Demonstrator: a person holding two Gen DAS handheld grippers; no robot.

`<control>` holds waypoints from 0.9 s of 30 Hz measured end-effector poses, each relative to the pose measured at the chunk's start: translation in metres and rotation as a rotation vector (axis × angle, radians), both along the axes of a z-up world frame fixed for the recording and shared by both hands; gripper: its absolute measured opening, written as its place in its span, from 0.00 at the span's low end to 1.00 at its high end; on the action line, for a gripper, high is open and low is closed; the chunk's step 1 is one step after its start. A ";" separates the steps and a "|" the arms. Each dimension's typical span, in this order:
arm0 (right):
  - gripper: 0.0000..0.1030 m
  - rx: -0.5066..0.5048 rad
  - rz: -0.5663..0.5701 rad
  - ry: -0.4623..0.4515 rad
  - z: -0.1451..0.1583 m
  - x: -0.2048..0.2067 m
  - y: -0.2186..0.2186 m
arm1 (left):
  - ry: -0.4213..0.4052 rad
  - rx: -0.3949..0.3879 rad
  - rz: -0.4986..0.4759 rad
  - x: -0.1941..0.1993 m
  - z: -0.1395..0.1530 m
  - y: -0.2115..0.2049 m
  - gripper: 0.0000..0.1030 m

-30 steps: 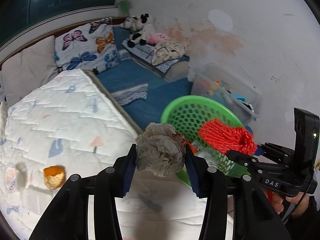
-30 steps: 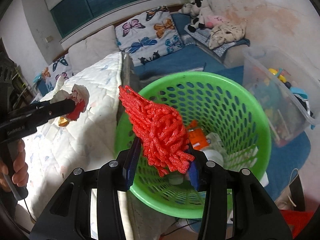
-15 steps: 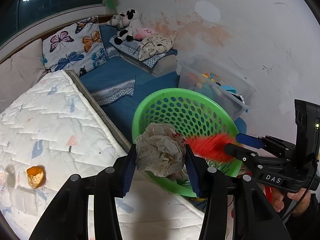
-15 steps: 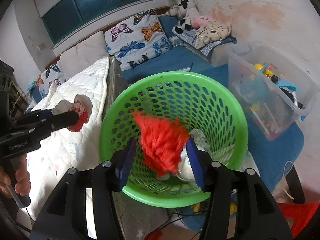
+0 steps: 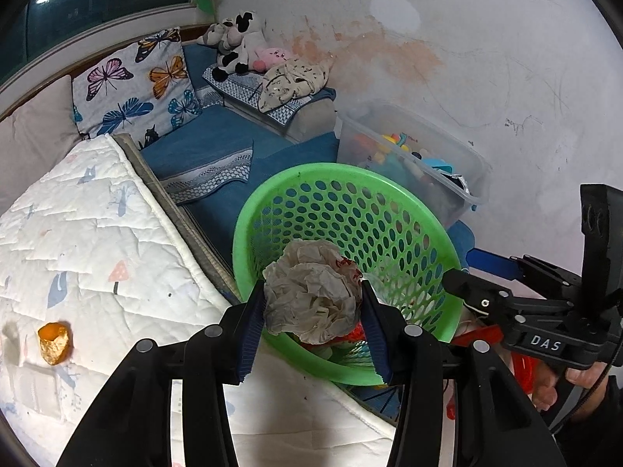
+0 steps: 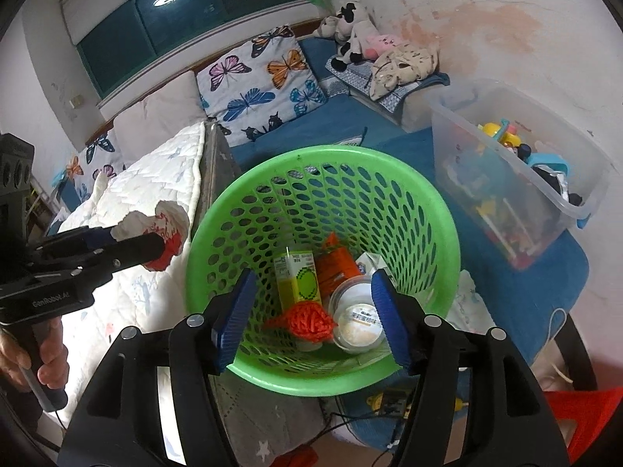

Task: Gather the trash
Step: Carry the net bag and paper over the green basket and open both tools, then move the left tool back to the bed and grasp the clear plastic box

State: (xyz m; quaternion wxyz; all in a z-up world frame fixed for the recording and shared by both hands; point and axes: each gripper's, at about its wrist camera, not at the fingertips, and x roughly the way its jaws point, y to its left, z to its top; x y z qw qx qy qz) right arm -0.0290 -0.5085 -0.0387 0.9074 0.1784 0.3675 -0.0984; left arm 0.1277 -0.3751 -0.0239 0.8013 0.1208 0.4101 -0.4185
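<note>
My left gripper (image 5: 313,307) is shut on a crumpled grey-white paper ball (image 5: 311,292) with red stains, held over the near rim of the green mesh basket (image 5: 393,210). In the right wrist view the paper ball (image 6: 159,229) sits left of the basket (image 6: 436,210). My right gripper (image 6: 311,311) is open and empty above the basket. A red mesh net (image 6: 311,319) lies inside it with a green carton (image 6: 300,284), a white cup (image 6: 358,319) and an orange wrapper (image 6: 335,264). An orange peel piece (image 5: 54,342) lies on the white quilted mattress (image 5: 97,241).
A clear plastic toy bin (image 6: 518,179) stands right of the basket by the stained wall. Butterfly pillows (image 5: 132,89) and plush toys (image 5: 241,46) lie at the back on blue bedding. A red stool corner (image 6: 580,428) shows at bottom right.
My right gripper opened and the red mesh net dropped into the basket. My left gripper carried the paper ball rightward over the basket's rim.
</note>
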 end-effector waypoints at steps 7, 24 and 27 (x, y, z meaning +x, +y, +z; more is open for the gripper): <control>0.65 0.000 -0.004 -0.010 0.003 -0.004 0.001 | 0.020 0.004 -0.006 -0.003 -0.006 -0.006 0.55; 0.71 -0.006 0.063 -0.038 0.017 -0.001 0.031 | 0.005 -0.008 0.087 -0.003 -0.003 0.048 0.72; 0.72 -0.011 0.092 -0.041 0.019 0.006 0.044 | -0.013 0.004 0.135 0.000 -0.001 0.071 0.73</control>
